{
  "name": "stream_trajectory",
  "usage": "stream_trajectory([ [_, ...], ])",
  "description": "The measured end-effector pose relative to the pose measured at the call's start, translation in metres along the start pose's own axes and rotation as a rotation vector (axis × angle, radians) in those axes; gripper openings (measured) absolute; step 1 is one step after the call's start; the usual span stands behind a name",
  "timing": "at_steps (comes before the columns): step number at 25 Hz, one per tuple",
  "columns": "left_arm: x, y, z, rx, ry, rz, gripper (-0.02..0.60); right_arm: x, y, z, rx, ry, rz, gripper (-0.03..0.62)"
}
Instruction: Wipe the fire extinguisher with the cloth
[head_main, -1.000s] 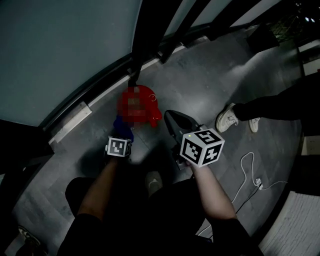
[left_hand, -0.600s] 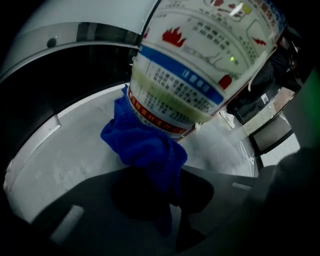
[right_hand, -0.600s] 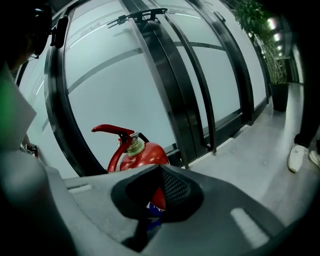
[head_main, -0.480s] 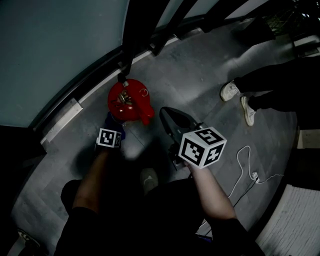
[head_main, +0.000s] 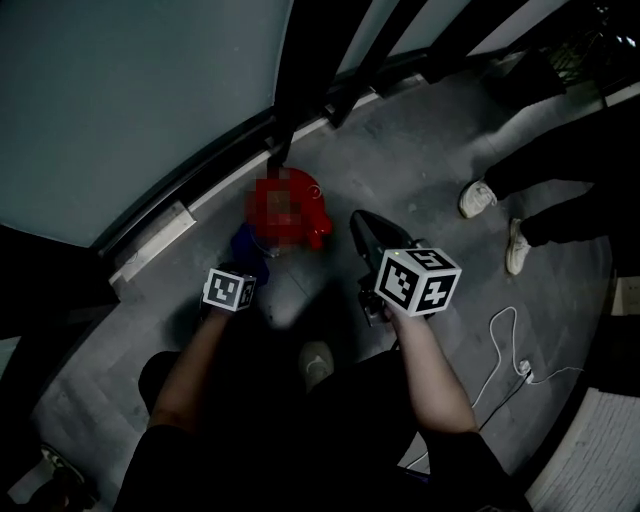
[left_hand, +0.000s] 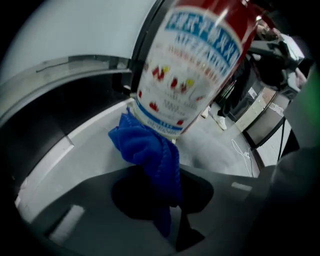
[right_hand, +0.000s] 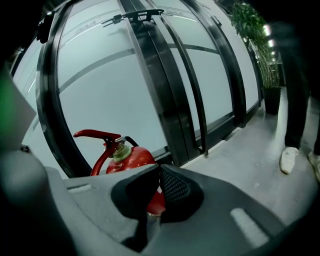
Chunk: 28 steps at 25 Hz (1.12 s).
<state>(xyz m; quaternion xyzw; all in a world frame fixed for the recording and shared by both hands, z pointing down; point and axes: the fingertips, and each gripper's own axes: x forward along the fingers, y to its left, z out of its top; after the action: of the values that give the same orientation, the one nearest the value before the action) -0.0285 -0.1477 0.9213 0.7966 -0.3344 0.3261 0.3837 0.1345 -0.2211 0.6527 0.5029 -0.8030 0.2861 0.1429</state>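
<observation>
Grey floor (head_main: 420, 170) by a glass wall (head_main: 150, 100) carries the fire extinguisher (head_main: 314, 226) at upper centre of frame, where the left tool (head_main: 244, 262) pinches the blue cloth (left_hand: 150, 155) against its label (left_hand: 190, 75) for wiping, while the right tool (head_main: 365, 235), closed on nothing, hovers just beside it.
</observation>
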Motion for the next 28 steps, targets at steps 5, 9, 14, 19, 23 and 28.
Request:
stream_trajectory([
  [5, -0.081, -0.032, 0.034, 0.159, -0.071, -0.127, 0.077, 0.01, 0.005, 0.003, -0.043, 0.015, 0.005, 0.003],
  [9, -0.132, -0.1, 0.024, 0.55, 0.061, -0.374, 0.077, 0.015, -0.001, 0.005, -0.023, 0.016, -0.013, 0.005],
  [14, -0.177, -0.144, 0.046, 0.871, 0.098, -0.395, 0.077, 0.02, 0.004, 0.011, -0.028, 0.012, -0.005, 0.003],
  [19, -0.179, -0.146, 0.098, 0.914, 0.068, -0.334, 0.077, 0.019, 0.002, 0.013, -0.018, 0.003, -0.009, 0.003],
  [23, -0.161, -0.129, 0.119, 0.793, 0.078, -0.286, 0.077, 0.014, 0.001, 0.009, -0.008, 0.008, -0.005, 0.003],
  [28, -0.133, -0.118, 0.115, 0.659, 0.127, -0.255, 0.077, 0.009, 0.0, 0.01, -0.007, 0.003, 0.008, 0.003],
])
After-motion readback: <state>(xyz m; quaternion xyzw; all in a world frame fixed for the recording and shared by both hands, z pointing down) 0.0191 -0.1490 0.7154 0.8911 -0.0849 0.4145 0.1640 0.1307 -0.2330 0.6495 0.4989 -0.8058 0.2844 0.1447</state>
